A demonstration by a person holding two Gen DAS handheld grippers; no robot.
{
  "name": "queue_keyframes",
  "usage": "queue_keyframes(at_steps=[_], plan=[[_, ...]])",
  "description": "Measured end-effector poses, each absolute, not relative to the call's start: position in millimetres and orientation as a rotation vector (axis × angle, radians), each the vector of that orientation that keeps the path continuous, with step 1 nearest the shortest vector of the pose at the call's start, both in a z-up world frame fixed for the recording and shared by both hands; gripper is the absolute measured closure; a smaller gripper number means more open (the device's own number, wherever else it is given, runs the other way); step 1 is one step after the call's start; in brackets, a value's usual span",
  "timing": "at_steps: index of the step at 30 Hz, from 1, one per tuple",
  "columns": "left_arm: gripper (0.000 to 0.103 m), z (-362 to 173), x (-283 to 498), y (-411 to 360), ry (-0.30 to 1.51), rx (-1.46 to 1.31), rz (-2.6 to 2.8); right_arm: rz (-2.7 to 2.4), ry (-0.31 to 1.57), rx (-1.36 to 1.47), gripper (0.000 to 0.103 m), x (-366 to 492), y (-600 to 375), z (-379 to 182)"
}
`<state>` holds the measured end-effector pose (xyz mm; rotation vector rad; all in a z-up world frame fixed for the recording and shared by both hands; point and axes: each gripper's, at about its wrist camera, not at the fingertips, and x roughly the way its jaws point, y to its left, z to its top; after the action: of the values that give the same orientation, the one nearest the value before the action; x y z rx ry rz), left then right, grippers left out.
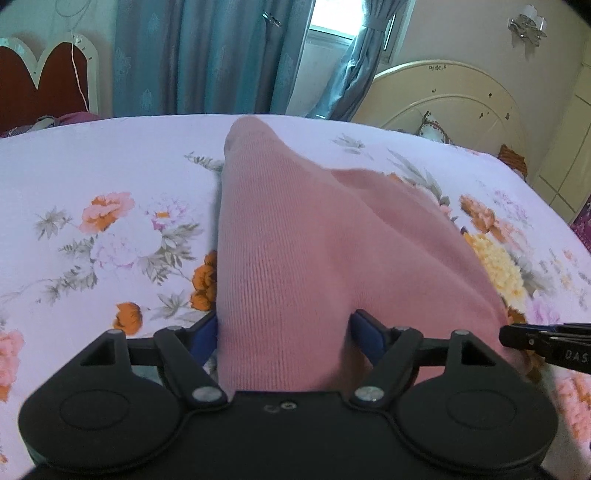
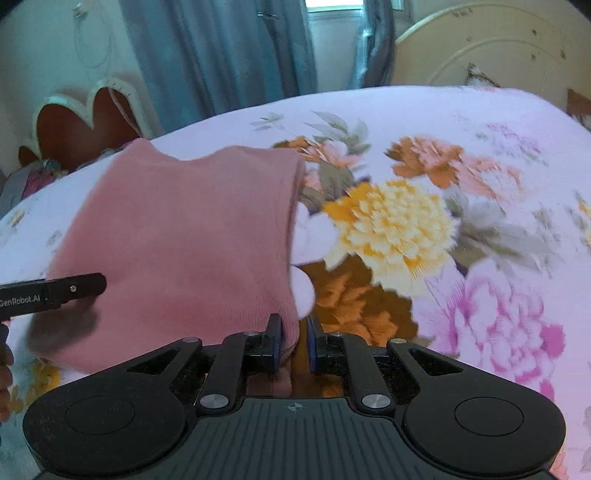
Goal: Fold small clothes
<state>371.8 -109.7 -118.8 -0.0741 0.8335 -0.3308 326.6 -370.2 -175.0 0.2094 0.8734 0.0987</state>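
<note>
The pink garment [image 1: 295, 236], spread mid-bed [image 1: 92, 155], is pinched at its edge by the nearly closed right hand-held gripper [image 2: 294, 345] for folding, while the left hand-held gripper [image 1: 284, 332] is held wide astride it, seemingly unclamped.

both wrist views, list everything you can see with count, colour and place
garment: one, pink knit, on the bedsheet, in front of both grippers
bedsheet: one, pale lilac with floral print, covering the bed
curtains: blue, behind the bed by the window
headboard: one, cream, arched, far right of the bed
red headboard: one, red with white trim, far left
wall light: one, silvery, upper right wall
left gripper: black with blue pads, wide around the garment, not seen pressing it
right gripper: black with blue pads, shut on the garment's edge
</note>
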Motion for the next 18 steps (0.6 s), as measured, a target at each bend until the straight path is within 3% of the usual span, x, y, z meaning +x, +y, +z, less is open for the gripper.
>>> queue_keyframes(at_steps=[14,15,17,18], plan=[[0.028,-90,432,-110,0.758,-0.068,-0.292,0.120,0.790,0.284,0.089,416,-378,-151],[0.028,-91,437,-111,0.758,-0.067,-0.285,0.113,0.798,0.283,0.084,423,-379,-154],[0.028,-95,448,-111,0.761,-0.066,-0.276,0.091,0.806,0.288,0.038,436,-381,-160],[0.028,-97,453,-110,0.763,-0.072,-0.277,0.088,0.796,0.291,0.037,440,-382,-163]])
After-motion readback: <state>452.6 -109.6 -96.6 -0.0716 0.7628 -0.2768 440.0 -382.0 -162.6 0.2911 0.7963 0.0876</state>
